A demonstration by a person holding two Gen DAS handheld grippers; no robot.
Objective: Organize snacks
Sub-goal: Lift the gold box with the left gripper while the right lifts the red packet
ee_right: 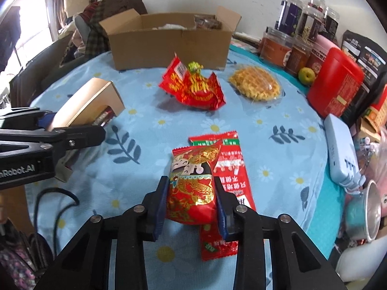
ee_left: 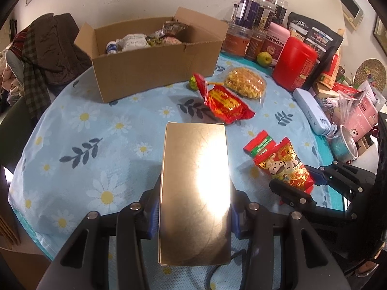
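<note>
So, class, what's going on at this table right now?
A person with a gripper in each hand is sorting snacks. The left gripper is shut on a gold box, held above the flowered tablecloth. The right gripper is shut on a red snack packet. A cardboard box at the back already holds some snacks; a waffle pack and other red packets remain.

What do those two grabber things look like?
Both are black plastic. The left gripper and right gripper each have two fingers with blue pads, silver round bolts and long cut-out slots. The left one has white lettering on its side.
</note>
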